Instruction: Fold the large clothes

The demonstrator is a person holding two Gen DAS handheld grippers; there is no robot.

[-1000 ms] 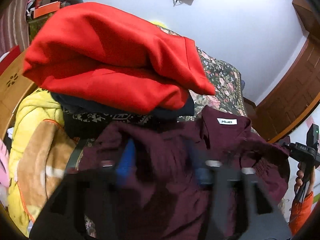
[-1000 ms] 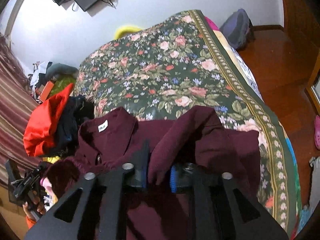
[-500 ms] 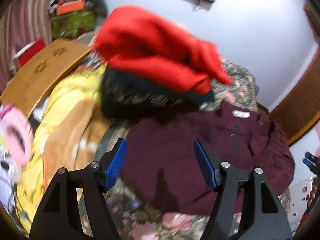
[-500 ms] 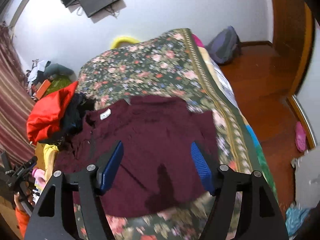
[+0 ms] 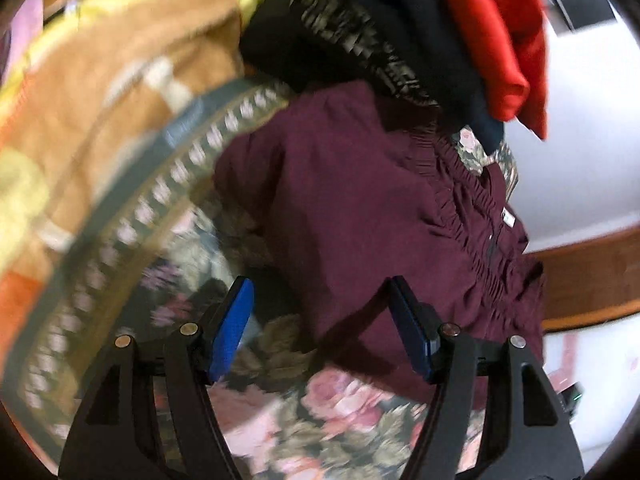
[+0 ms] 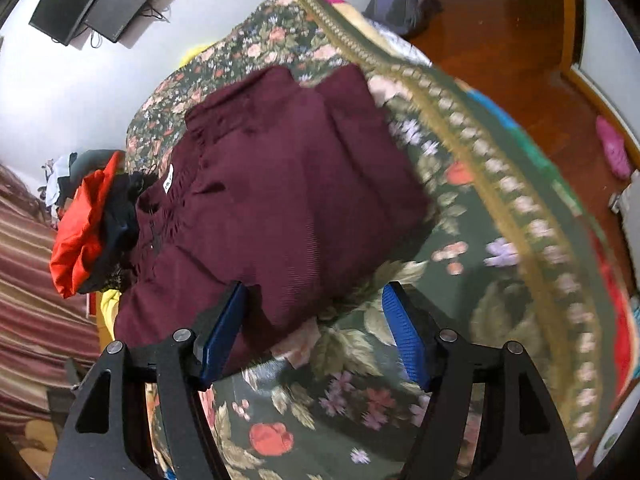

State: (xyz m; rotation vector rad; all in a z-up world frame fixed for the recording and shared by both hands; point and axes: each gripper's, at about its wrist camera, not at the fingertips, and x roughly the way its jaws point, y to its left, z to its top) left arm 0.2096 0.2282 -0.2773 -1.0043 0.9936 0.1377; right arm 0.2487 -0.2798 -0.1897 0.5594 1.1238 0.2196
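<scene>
A maroon shirt [image 5: 360,208] lies partly folded on the floral bedspread [image 5: 320,432], collar and white label toward the far side. It also shows in the right wrist view [image 6: 288,184]. My left gripper [image 5: 322,328] is open and empty, just above the shirt's near edge. My right gripper [image 6: 316,332] is open and empty, over the shirt's near corner and the bedspread [image 6: 460,248].
A pile of red [image 5: 500,28] and black [image 5: 360,28] clothes sits beside the shirt, red also in the right wrist view [image 6: 84,232]. A yellow-brown blanket [image 5: 100,92] lies left. The bed edge and wooden floor [image 6: 520,52] are right.
Both grippers let go of the shirt a second ago and opened. Both have since tilted and dropped closer to the shirt's near edge.
</scene>
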